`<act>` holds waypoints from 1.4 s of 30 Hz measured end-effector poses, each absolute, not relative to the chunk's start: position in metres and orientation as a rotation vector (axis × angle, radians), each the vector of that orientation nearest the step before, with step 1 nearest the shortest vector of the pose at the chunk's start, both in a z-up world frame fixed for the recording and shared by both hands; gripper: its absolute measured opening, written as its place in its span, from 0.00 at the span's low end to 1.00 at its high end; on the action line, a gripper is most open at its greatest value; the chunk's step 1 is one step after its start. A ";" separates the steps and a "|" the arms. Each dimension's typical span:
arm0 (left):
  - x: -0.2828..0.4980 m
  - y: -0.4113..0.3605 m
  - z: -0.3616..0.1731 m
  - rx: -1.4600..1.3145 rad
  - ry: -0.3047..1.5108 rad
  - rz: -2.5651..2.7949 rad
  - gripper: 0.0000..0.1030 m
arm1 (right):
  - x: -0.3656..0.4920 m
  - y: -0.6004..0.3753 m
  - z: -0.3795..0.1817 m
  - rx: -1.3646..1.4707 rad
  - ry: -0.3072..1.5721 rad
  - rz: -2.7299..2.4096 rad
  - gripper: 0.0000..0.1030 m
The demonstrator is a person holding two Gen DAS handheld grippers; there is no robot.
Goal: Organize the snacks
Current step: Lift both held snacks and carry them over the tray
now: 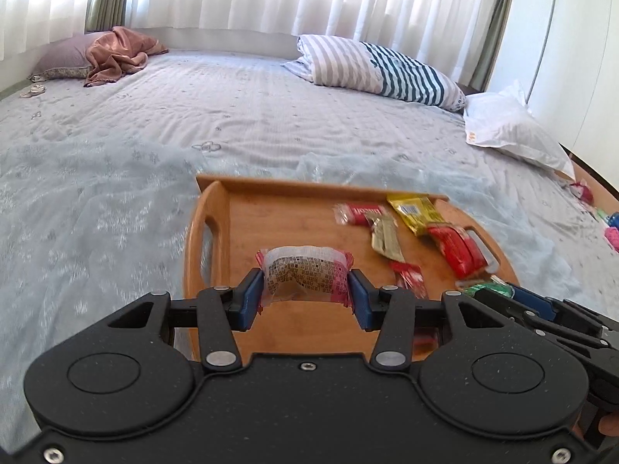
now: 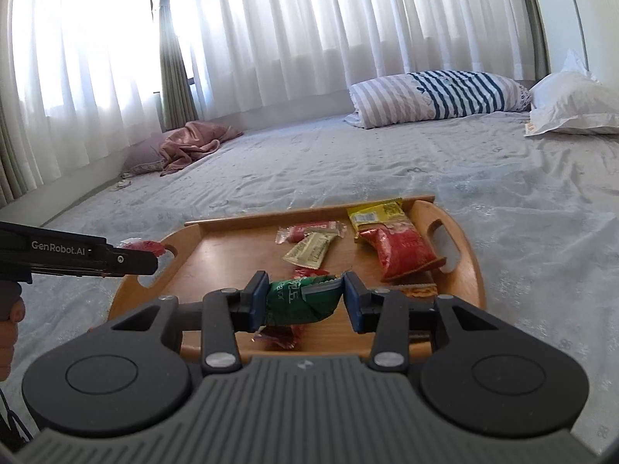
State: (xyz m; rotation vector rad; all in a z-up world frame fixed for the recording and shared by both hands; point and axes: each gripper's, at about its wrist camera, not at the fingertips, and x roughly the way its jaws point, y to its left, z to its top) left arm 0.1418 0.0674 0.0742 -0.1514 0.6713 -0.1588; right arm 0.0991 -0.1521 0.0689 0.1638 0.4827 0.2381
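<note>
A wooden tray (image 1: 216, 216) with handles lies on the bed; it also shows in the right wrist view (image 2: 468, 266). My left gripper (image 1: 305, 294) is shut on a red-and-white snack packet (image 1: 305, 274) above the tray's left part. My right gripper (image 2: 305, 299) is shut on a green snack packet (image 2: 298, 299) above the tray's near edge. In the tray lie a yellow packet (image 1: 416, 210), a big red bag (image 2: 402, 249), a small red bar (image 2: 309, 230) and a beige sachet (image 2: 307, 253). The left gripper also shows in the right wrist view (image 2: 145, 251).
The bed has a pale blue patterned sheet (image 1: 193, 123). A striped pillow (image 1: 379, 65), a white plastic bag (image 1: 510, 123) and a pink cloth on a pillow (image 1: 112, 54) lie at the far side. More small snacks (image 1: 603, 216) lie at the bed's right edge.
</note>
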 end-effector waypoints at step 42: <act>0.336 0.100 0.017 -0.245 0.855 -0.118 0.43 | 0.302 -0.060 0.033 -0.066 0.662 0.471 0.45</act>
